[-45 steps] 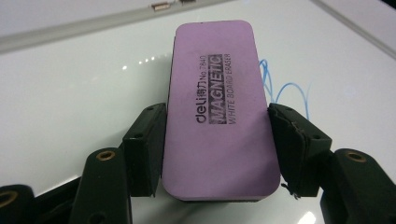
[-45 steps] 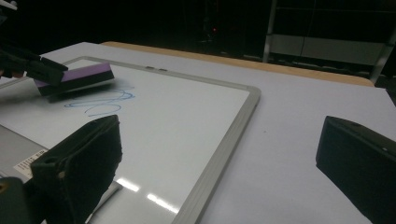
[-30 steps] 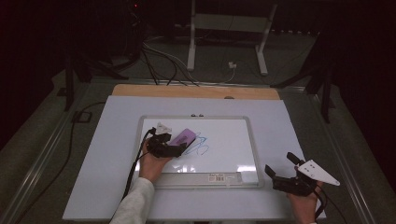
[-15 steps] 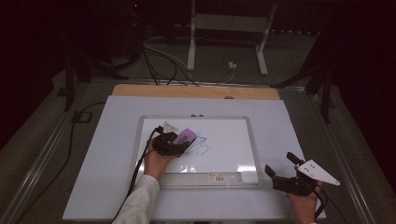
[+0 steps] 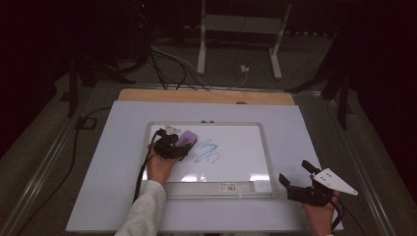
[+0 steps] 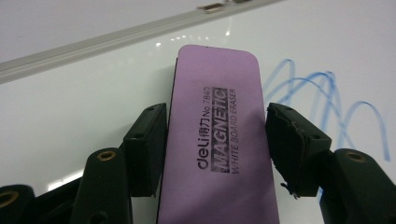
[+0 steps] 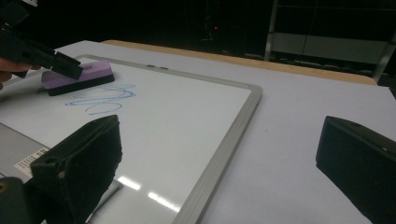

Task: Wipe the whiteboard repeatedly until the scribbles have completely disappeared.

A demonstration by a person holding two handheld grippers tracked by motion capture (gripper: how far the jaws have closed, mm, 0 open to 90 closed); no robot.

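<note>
Left tongs (image 6: 215,140) newly clamped on eraser (image 6: 219,140)

Dim dark room; grey floor (image 5: 44,132) with cables (image 5: 167,56); white metal stand (image 5: 238,29) behind table (image 5: 108,147)

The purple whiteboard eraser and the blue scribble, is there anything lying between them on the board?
No. In the left gripper view, only bare white board separates the purple rectangular eraser from the blue marker scribble.
</note>
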